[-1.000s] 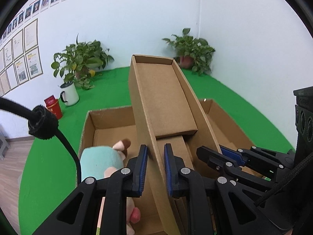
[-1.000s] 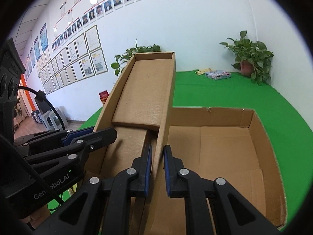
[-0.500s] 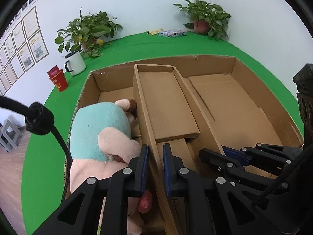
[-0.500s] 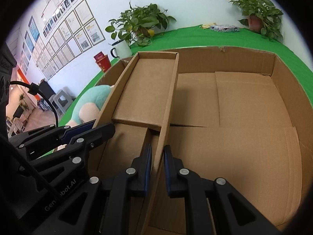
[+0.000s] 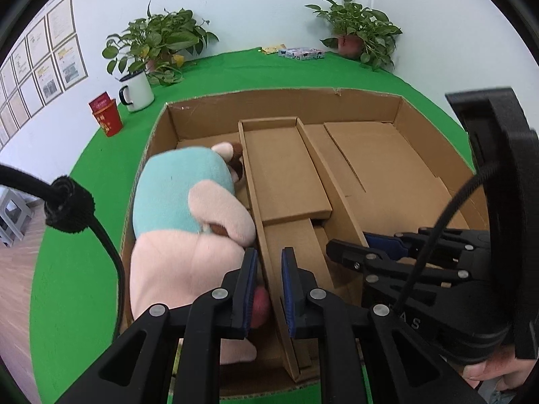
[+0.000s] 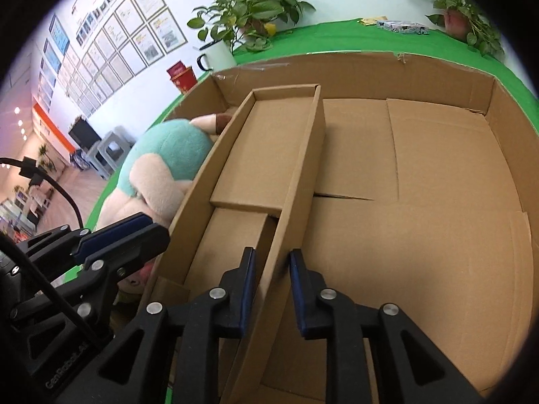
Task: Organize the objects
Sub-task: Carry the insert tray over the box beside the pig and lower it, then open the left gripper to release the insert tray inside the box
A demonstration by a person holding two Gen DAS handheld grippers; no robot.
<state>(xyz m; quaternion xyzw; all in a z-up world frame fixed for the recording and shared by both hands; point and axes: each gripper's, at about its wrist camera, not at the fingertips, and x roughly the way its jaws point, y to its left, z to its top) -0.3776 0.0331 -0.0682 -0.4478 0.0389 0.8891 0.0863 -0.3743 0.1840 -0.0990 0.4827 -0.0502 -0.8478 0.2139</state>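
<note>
Left tongs (image 5: 269, 289): blue pads clamped on the left wall of the narrow cardboard tray (image 5: 286, 171), near its front end. Right tongs (image 6: 271, 291): jaws straddle the tray's right wall; they have just been opening, and a gap shows between the wall and the right-hand pad, so the grip looks released on that side.

Tray position: lying inside the large cardboard box (image 5: 286, 101), running lengthwise from front to back, its far end close to the box's back wall. It splits the box into a narrow left section and a wide right section. A loose flat cardboard panel lies in the far half of the tray.

Plush toy (image 5: 188, 222), teal and pale pink, fills the left section, pressed against the tray's left wall. The right section shows only the box's floor flaps.

Box sits on a green desk (image 5: 84, 202). Behind it, on the left: red cup (image 5: 106, 118), white enamel mug (image 5: 136, 91), a potted plant (image 5: 158, 47). Second potted plant (image 5: 357, 30) in the far right corner, with a small patterned packet (image 5: 301, 53) just beside it.

A thumb (image 5: 488, 368) shows at the lower right edge of the left wrist view, under the right tongs' body.
</note>
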